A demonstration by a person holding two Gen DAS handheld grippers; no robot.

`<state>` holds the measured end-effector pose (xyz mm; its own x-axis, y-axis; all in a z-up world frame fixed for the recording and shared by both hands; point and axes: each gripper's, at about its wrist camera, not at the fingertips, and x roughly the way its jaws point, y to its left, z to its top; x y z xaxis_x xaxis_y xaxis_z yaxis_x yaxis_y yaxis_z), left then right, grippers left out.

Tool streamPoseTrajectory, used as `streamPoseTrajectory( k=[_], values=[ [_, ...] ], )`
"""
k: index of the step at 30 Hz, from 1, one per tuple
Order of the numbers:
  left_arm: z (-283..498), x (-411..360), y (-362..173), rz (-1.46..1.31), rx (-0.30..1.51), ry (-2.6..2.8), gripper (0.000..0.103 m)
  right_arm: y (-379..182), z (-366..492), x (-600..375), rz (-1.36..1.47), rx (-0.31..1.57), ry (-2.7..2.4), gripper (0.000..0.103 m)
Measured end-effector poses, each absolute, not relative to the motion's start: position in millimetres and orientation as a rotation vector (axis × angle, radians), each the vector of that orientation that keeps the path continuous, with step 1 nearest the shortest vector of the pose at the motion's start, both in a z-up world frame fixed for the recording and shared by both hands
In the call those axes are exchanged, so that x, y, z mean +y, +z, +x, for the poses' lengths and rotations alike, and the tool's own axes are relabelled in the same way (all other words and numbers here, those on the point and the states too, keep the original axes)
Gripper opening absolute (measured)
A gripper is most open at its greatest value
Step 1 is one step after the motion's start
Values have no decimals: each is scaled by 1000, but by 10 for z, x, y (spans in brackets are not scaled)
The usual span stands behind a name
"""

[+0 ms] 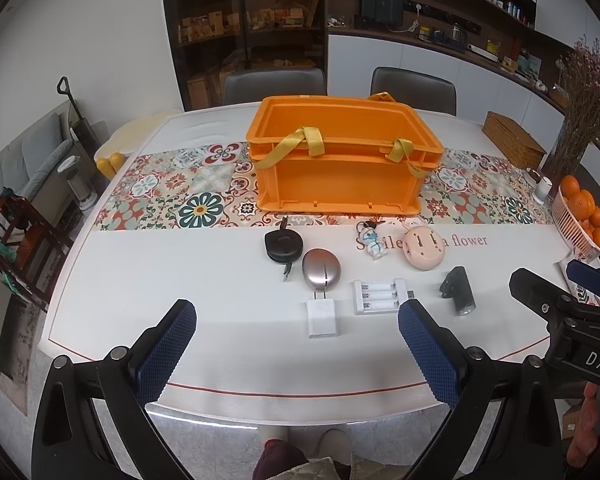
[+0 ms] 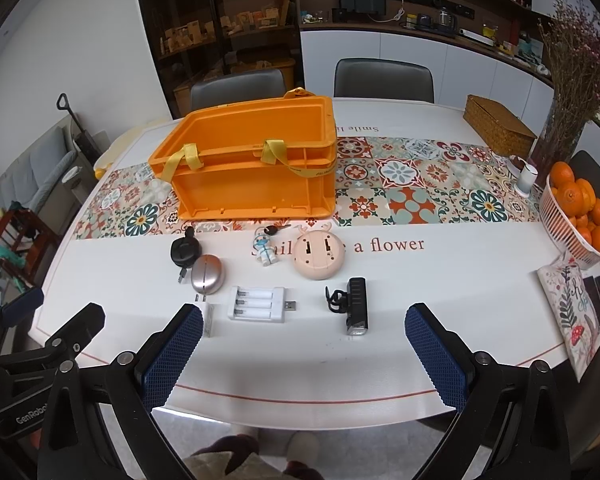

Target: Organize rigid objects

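Observation:
An empty orange crate (image 1: 336,156) (image 2: 252,164) with yellow straps stands on the patterned runner. In front of it lie a black cable reel (image 1: 283,245) (image 2: 185,251), a metallic oval case (image 1: 321,269) (image 2: 207,273), a white plug adapter (image 1: 322,316) (image 2: 209,318), a white battery charger (image 1: 380,295) (image 2: 258,303), a small figure keychain (image 1: 374,240) (image 2: 266,249), a pink round device (image 1: 425,249) (image 2: 319,254) and a black bike light (image 1: 458,290) (image 2: 354,306). My left gripper (image 1: 298,320) hovers open over the near table edge. My right gripper (image 2: 304,324) is open too, empty.
A basket of oranges (image 2: 580,216) (image 1: 582,216), a wicker box (image 2: 498,124), a vase of dried flowers (image 2: 572,92) and a white cup (image 2: 526,180) occupy the right side. A patterned cushion (image 2: 572,312) lies at the right edge. Two chairs (image 2: 384,78) stand behind the table (image 2: 300,364).

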<state>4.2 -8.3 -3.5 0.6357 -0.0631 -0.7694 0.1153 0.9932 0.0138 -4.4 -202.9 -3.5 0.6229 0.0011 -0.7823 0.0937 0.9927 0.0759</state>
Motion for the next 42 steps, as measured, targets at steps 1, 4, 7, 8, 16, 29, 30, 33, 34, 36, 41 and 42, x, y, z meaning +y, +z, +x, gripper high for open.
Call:
streamPoseTrajectory(
  k=[1, 4, 7, 8, 16, 29, 30, 33, 34, 36, 41, 42],
  values=[
    [41, -85, -39, 64, 877, -102, 103, -36, -36, -2026, 113, 898, -53, 102],
    [39, -86, -46, 64, 879, -102, 103, -44, -32, -2024, 113, 899, -54, 102],
    [43, -86, -44, 64, 878, -102, 103, -47, -24, -2023, 112, 900, -54, 102],
    [44, -84, -42, 64, 878, -103, 103, -46, -24, -2024, 112, 901, -55, 102],
    [45, -71, -76, 59, 884, -107, 103, -67, -26, -2023, 114, 908, -57, 102],
    [87, -74, -364, 44, 888, -99, 103, -327, 87, -2050, 125, 958, -40, 102],
    [93, -83, -394, 44, 885, -95, 103, -367, 88, -2052, 127, 954, -36, 102],
    [81, -101, -526, 42, 865, -82, 103, -489, 104, -2066, 116, 939, -48, 102],
    [81, -112, -580, 46, 859, -79, 103, -529, 109, -2072, 109, 930, -57, 102],
    [101, -127, -670, 51, 863, -77, 103, -612, 121, -2095, 101, 922, -72, 102],
    [159, -154, -885, 59, 874, -67, 103, -800, 192, -2165, 115, 927, -88, 102],
    [172, -161, -926, 63, 866, -65, 103, -839, 205, -2175, 116, 925, -90, 101]
  ],
)
